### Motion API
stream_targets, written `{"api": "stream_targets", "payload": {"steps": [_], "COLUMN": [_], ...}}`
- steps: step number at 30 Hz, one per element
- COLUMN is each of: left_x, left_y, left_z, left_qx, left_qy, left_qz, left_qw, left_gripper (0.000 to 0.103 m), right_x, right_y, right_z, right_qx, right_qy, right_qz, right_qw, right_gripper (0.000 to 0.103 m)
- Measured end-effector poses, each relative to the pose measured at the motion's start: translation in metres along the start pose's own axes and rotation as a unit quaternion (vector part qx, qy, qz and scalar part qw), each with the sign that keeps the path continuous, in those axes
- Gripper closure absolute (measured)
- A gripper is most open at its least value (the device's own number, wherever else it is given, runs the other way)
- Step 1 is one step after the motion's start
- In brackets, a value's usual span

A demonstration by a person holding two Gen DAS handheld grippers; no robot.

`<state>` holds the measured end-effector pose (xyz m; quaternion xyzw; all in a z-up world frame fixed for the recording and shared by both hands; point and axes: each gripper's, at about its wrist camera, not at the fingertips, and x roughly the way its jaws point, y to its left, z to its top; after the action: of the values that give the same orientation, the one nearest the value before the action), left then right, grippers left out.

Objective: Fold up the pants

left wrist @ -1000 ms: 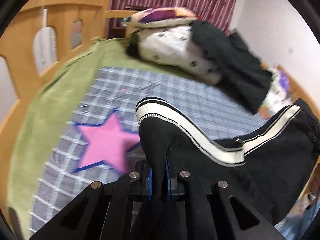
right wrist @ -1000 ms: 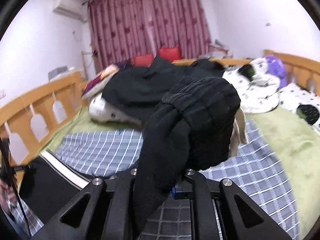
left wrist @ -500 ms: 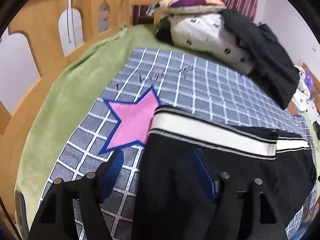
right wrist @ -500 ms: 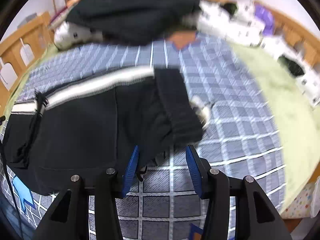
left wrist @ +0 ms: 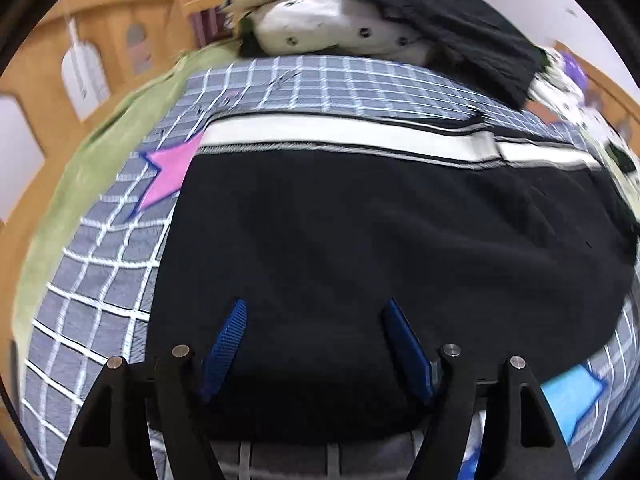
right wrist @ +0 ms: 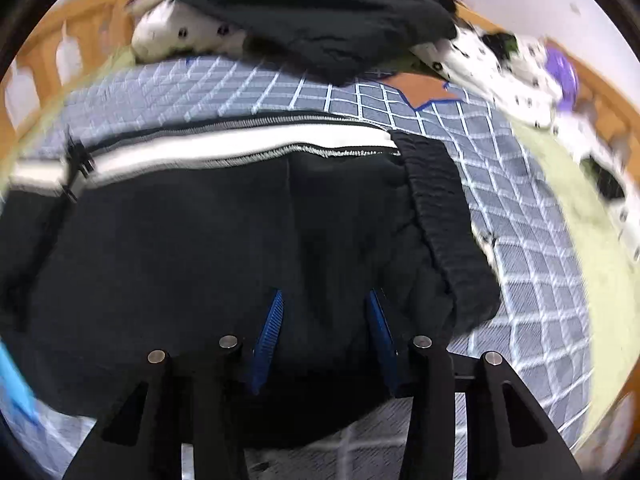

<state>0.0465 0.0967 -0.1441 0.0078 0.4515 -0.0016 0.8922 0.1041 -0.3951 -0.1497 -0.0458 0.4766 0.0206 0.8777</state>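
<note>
Heaped bedding beyond pants

one pair of black pants on one checked blanket; two star patches on it, pink and blue; two grippers over the pants.

The pants are black with a white side stripe edged in thin black lines. They lie on a grey blanket checked in white, with a pink star outlined in blue. Beside the blanket, the sheet is green. The gripper pads are blue.
</note>
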Motion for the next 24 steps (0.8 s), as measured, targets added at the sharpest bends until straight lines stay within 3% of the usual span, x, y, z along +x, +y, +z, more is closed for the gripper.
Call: {"api": "stream_targets", "payload": {"steps": [2,6,8,12,16,18,20,24], "left_x": [-0.011,-0.025,-0.035,-0.054,-0.061,-0.06,-0.061,-0.065], "left_y": [0.009,0.043,0.062,0.088,0.102,0.106,0.108,0.108], "left_z": [-0.001,-0.009,-0.014,-0.024,-0.033,-0.035,-0.037,-0.038], "left_qx": [-0.022,-0.1,-0.124,-0.138,-0.143,-0.144,-0.136,-0.131], "left_qy": [-0.005,-0.019,-0.036,-0.08,-0.087,-0.084,-0.086,-0.094], "left_qz": [-0.03,-0.045,-0.028,0.044,0.048,0.044,0.045,0.045], "left_qw": [0.9993,0.9938,0.9912,0.9862,0.9847,0.9851,0.9859,0.9859], "left_gripper": [0.031,0.031,0.031,0.029,0.029,0.029,0.029,0.029], "right_x": [-0.017,-0.041,-0.054,-0.07,-0.065,-0.051,-0.034,-0.035], "right_y": [0.008,0.064,0.099,0.159,0.205,0.218,0.224,0.233], "right_z": [-0.004,-0.01,-0.011,-0.014,-0.016,-0.023,-0.037,-0.065], "right_qx": [0.029,-0.01,-0.028,-0.046,-0.048,-0.055,-0.052,-0.082], "right_qy": [-0.012,-0.044,-0.053,-0.062,-0.051,-0.03,-0.013,-0.024], "right_qz": [0.03,0.064,0.103,0.16,0.201,0.187,0.173,0.156], "right_qw": [0.999,0.997,0.993,0.984,0.977,0.98,0.983,0.984], "right_gripper": [0.06,0.059,0.058,0.054,0.054,0.063,0.088,0.088]}}
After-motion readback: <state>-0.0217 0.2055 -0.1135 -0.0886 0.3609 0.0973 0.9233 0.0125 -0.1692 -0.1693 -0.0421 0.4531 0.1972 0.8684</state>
